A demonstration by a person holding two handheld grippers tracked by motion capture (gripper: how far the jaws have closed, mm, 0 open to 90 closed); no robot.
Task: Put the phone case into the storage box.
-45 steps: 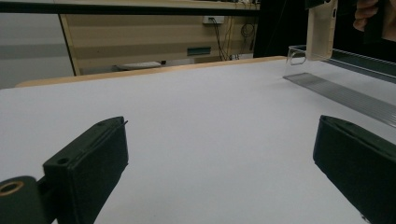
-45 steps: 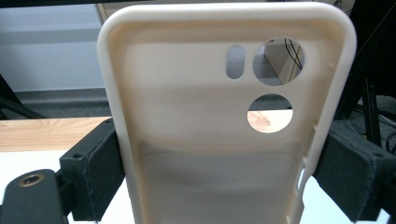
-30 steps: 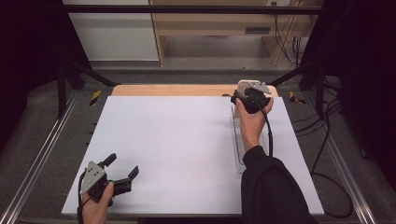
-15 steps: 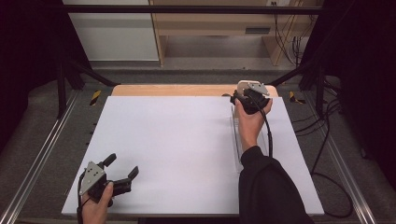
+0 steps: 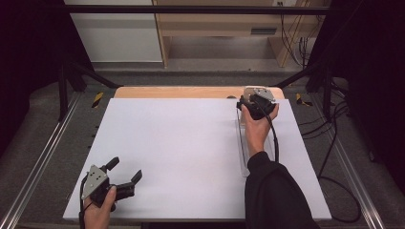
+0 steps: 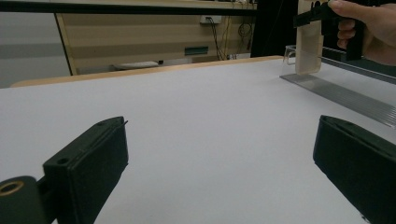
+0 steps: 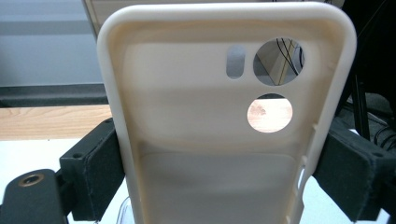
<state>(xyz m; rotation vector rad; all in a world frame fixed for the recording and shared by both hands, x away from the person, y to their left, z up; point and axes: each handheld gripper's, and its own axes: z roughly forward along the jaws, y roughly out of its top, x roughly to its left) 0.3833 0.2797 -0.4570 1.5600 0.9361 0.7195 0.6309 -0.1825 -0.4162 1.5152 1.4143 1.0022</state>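
Observation:
A cream phone case (image 7: pixel 219 116) stands upright between the jaws of my right gripper (image 7: pixel 219 172), its open inner side and camera holes facing the camera. Both pads (image 7: pixel 100 163) press on its long edges. In the high view this gripper (image 5: pixel 253 101) is at the table's far right with the case (image 5: pixel 249 89) under it, above the far end of a clear plastic rack (image 5: pixel 241 138). My left gripper (image 5: pixel 126 168) rests at the near left corner, open with nothing between its jaws (image 6: pixel 219 140). From there the case (image 6: pixel 308 42) hangs over the rack (image 6: pixel 341 93).
A white board (image 5: pixel 191 152) covers the wooden table (image 5: pixel 172 92). Metal rails (image 5: pixel 43 157) run along both sides. Cables (image 5: pixel 334 143) lie on the floor at the right. A cabinet and shelving (image 5: pixel 210 24) stand beyond the far edge.

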